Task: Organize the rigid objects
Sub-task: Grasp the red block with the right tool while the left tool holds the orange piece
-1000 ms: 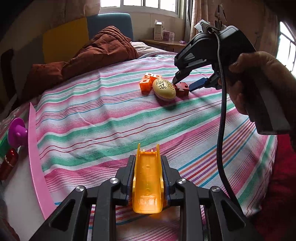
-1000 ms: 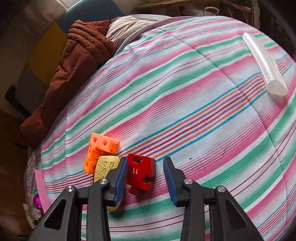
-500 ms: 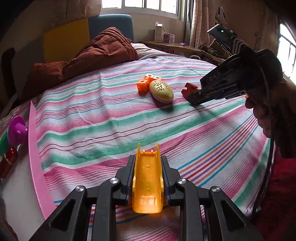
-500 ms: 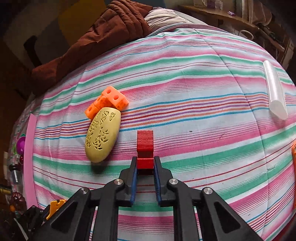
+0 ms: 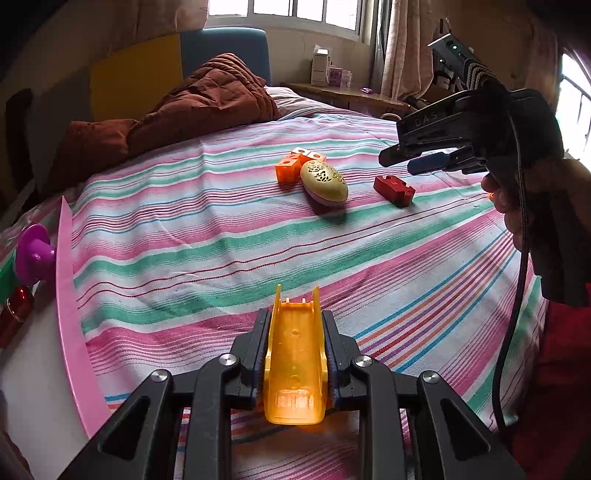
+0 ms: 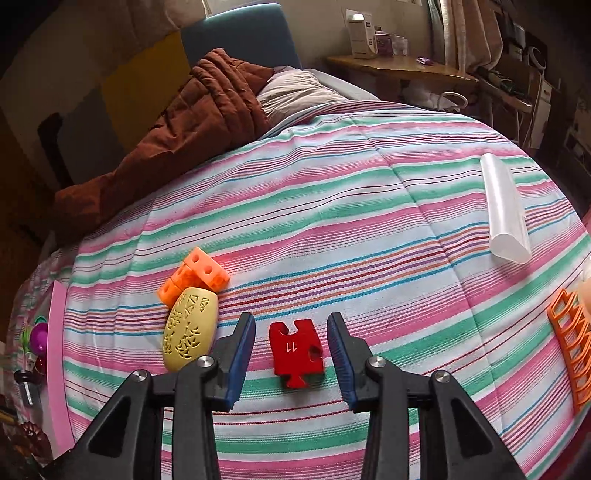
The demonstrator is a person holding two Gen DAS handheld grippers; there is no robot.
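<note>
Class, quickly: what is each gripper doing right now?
Left gripper: closed on the orange plastic piece.
Right gripper: open, jaws just reopened, holding nothing; the red puzzle block lies on the bed between them.

It is a home bedroom. A striped bedsheet (image 6: 332, 229) covers the bed, with a brown quilt (image 6: 192, 122) and pillow (image 6: 295, 92) beneath a window (image 5: 284, 11).
</note>
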